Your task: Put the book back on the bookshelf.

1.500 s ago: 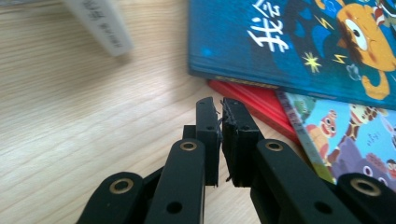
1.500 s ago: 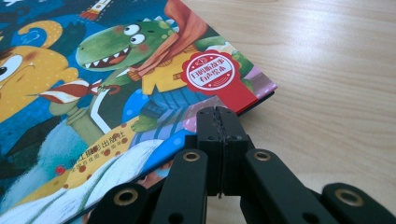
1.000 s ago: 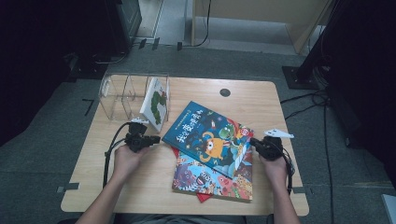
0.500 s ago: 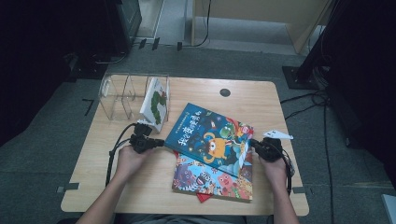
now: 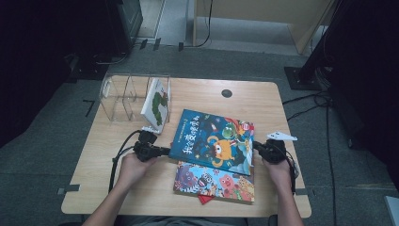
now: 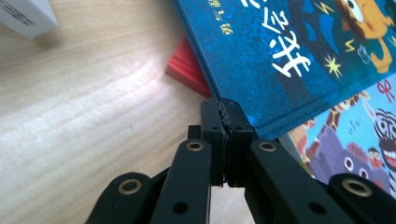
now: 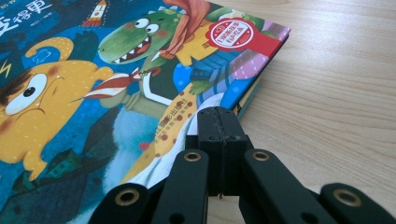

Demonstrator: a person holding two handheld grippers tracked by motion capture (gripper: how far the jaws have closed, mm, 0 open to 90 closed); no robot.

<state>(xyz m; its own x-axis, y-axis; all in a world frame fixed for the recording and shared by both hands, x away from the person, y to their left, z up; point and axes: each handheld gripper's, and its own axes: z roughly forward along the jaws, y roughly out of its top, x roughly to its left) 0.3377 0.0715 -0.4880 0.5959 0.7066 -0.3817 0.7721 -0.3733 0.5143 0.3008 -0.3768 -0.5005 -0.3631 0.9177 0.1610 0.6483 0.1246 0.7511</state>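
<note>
Nearest me, my left gripper (image 5: 162, 151) has its jaws pressed fully together with nothing between them, the tips touching the left edge of the blue picture book (image 5: 212, 141). In the left gripper view (image 6: 223, 112) those tips meet the book's spine edge. My right gripper (image 5: 256, 149) is likewise clamped flat on nothing, its tips against the book's right edge; its own view (image 7: 218, 116) shows them at the cover's corner.

The blue picture book lies slightly askew at the middle of the table, glossy, with white Chinese lettering, an orange monster, a green crocodile and a red round seal. It rests partly over a second cartoon-animal book (image 5: 214, 181) nearer me, with a red book (image 6: 187, 70) under both.

Farther left stands a clear acrylic rack (image 5: 123, 96) holding a white book with green art (image 5: 157, 103). The pale wooden table (image 5: 291, 188) has a dark grommet (image 5: 227, 93) at its far edge; beyond is grey carpet (image 5: 235, 56) with cables.
</note>
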